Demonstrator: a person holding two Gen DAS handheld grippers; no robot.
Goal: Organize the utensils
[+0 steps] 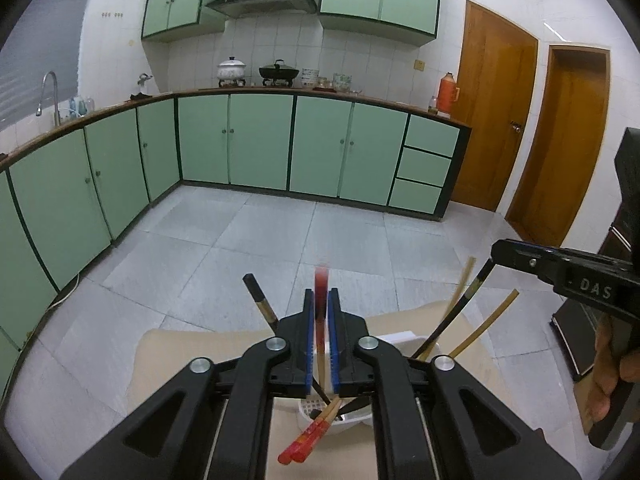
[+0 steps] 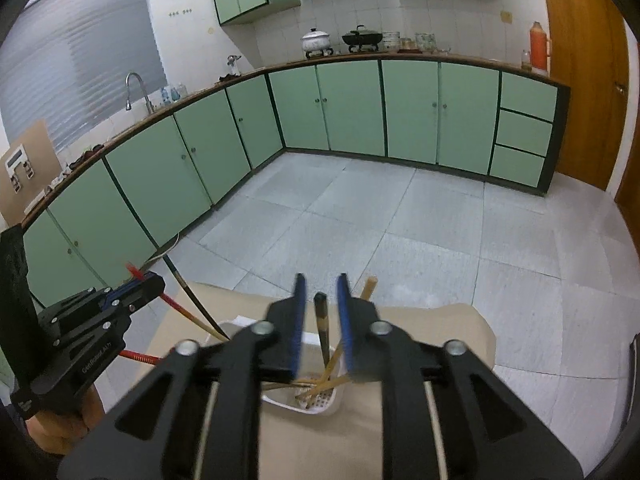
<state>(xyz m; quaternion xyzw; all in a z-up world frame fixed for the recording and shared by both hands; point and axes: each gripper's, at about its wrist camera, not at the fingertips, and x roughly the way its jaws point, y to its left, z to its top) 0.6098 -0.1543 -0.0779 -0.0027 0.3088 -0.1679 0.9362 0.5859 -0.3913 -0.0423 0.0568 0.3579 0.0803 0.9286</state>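
Note:
A white slotted utensil holder [image 1: 356,420] [image 2: 334,402] stands on a tan-covered table [image 1: 180,364] [image 2: 440,332], with several chopsticks leaning in it. My left gripper [image 1: 321,294] [image 2: 150,280] hovers over it, and a blurred red-topped chopstick [image 1: 321,284] stands between its blue pads with a sliver of gap. My right gripper [image 2: 321,280] [image 1: 496,248] is open over the holder's right side. A dark chopstick [image 2: 322,320] stands loose between its pads. Two red-ended chopsticks [image 1: 304,440] stick out toward me, and pale bamboo ones [image 1: 492,316] lean right.
A dark gold-banded chopstick [image 1: 260,304] leans left out of the holder. A hand [image 1: 612,380] [image 2: 76,420] grips each tool. Beyond the table's edge are grey floor tiles [image 1: 280,240], green cabinets [image 1: 260,144] and wooden doors [image 1: 496,112]. A dark object [image 1: 580,332] stands at the right.

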